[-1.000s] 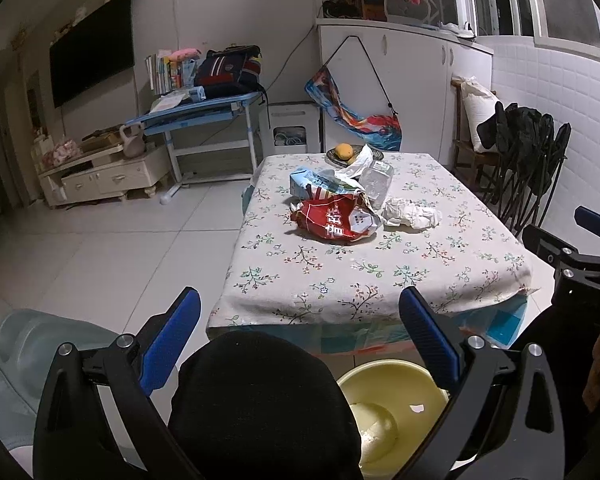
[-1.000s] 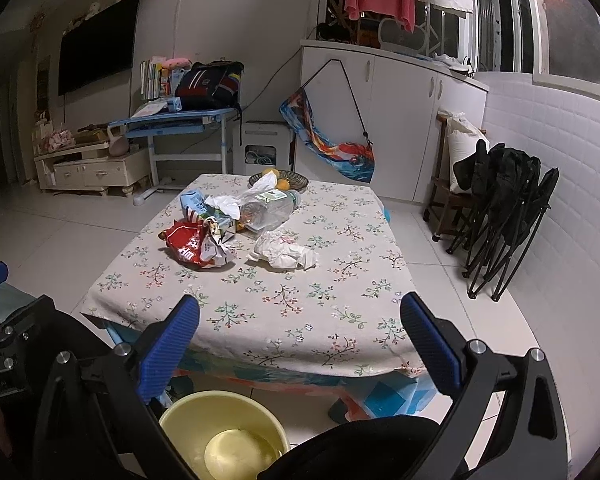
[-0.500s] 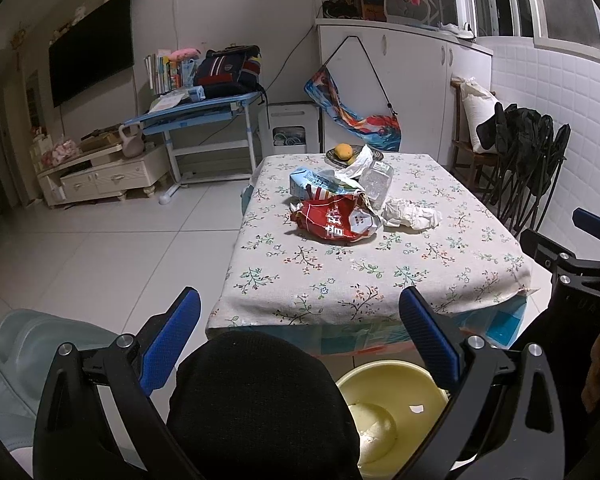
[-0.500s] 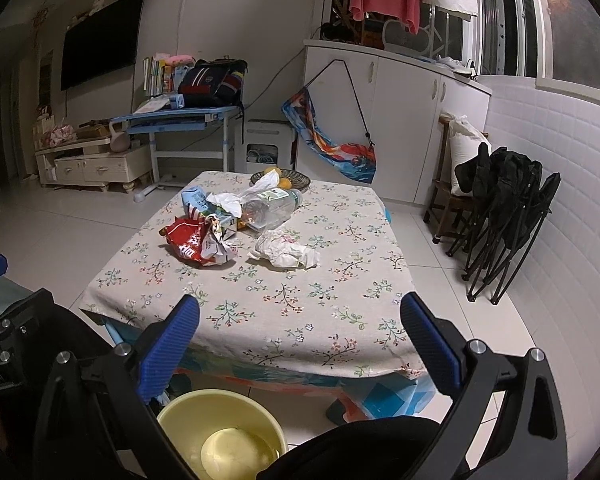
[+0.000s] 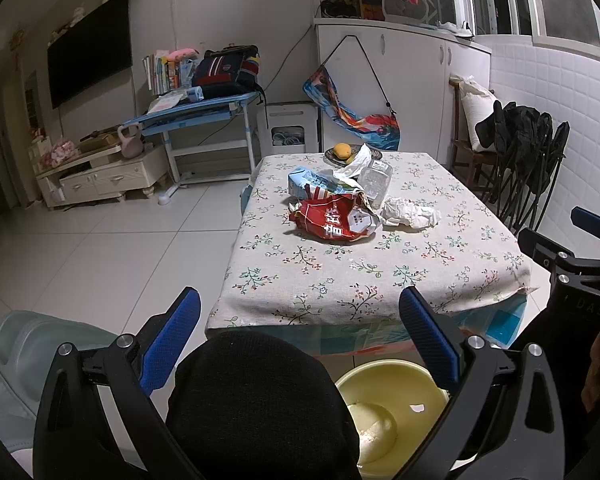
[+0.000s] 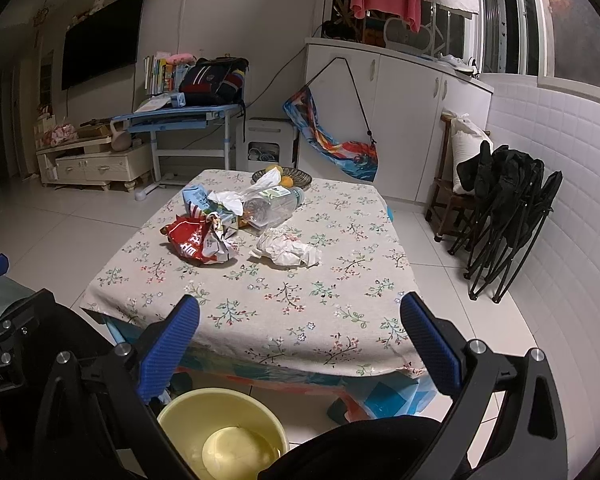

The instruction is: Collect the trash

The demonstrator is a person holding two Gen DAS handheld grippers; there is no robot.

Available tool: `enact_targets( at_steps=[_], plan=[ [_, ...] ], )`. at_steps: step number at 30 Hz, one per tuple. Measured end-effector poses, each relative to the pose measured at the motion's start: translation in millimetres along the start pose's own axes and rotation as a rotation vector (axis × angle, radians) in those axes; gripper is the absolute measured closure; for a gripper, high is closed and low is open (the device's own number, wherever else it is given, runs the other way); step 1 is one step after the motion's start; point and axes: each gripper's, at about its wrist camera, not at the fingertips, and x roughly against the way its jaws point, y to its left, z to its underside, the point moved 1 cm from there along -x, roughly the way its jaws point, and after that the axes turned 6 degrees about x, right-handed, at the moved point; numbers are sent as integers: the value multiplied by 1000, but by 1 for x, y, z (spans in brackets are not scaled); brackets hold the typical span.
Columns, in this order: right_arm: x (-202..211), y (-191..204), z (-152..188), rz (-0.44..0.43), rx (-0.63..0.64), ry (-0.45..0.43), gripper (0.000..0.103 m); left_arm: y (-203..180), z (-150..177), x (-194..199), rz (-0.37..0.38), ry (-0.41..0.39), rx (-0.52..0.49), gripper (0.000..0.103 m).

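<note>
Both tools hang short of the table here, neither touching a thing. The left gripper (image 5: 300, 322) stands wide, blue pads spread far apart with nothing between them, and the right gripper (image 6: 300, 324) matches it, wide and empty too.

Ahead of both, past the near edge of the floral tablecloth (image 5: 340, 276), sits the trash, bunched around the middle of the table. From the left gripper the red snack bag (image 5: 334, 222) lies straight ahead and slightly right of centre, crumpled. Just beyond it, touching, is a light blue carton (image 5: 308, 182) on its side. To the right of the bag, just beside it, lies a crumpled white tissue (image 5: 410, 213). Beyond that a clear plastic bottle (image 5: 374, 180) rests on its side with another white tissue (image 5: 354, 164) draped against it. At the far edge, a dark plate (image 5: 374, 154) carries an orange fruit (image 5: 342, 150).

From the right gripper the same pile sits ahead and left of centre: red snack bag (image 6: 198, 240) furthest left, tissue (image 6: 286, 248) nearest the middle, bottle (image 6: 274, 206) behind.

Below and close, under the table's near edge, stands a yellow bucket (image 5: 392, 384), just inside the left gripper's right finger; from the right gripper the bucket (image 6: 220, 404) sits low beside its left finger. Its contents are pale; I can't tell what they are.

Off to the right of the table, folded black chairs (image 6: 504, 216) lean on the tiled wall.
</note>
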Motion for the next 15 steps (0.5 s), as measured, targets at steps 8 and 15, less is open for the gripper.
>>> enact_targets(
  at_steps=[8, 15],
  plan=[
    [0, 1, 0, -6, -4, 0, 7, 0, 0, 0, -2, 1, -1, 7],
    [-3, -3, 0, -33, -30, 14, 7, -3, 1, -4, -6, 7, -4, 7]
  ],
)
